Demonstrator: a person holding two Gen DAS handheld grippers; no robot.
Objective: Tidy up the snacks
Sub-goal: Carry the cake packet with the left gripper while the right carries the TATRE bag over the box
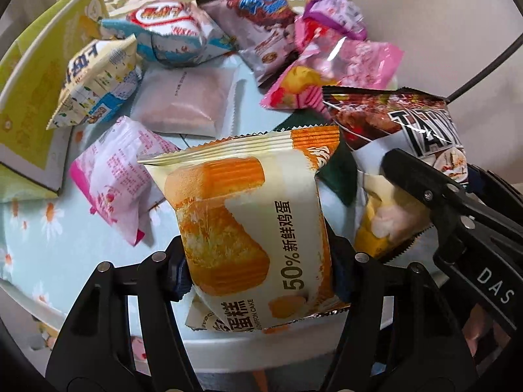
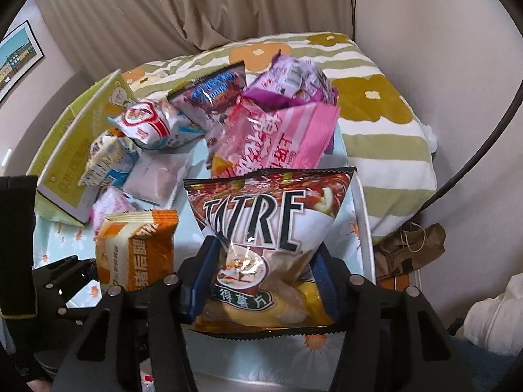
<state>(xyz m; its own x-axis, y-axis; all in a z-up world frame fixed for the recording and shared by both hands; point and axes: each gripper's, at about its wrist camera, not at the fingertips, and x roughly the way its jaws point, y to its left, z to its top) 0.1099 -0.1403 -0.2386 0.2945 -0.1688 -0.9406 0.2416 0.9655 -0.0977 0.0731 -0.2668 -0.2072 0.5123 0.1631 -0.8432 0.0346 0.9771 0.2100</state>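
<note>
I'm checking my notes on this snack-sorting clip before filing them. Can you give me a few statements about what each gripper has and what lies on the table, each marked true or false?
1. The left gripper is shut on the orange chiffon cake packet. True.
2. The right gripper hangs open with nothing between its fingers. False: it is shut on the chip bag.
3. A yellow-green box stands at the left edge of the table. True.
4. The pale pink frosted packet is held in a gripper. False: it lies flat on the floral tablecloth.
5. The table holds only the two gripped packets. False: several more snack packets lie piled behind them.
</note>
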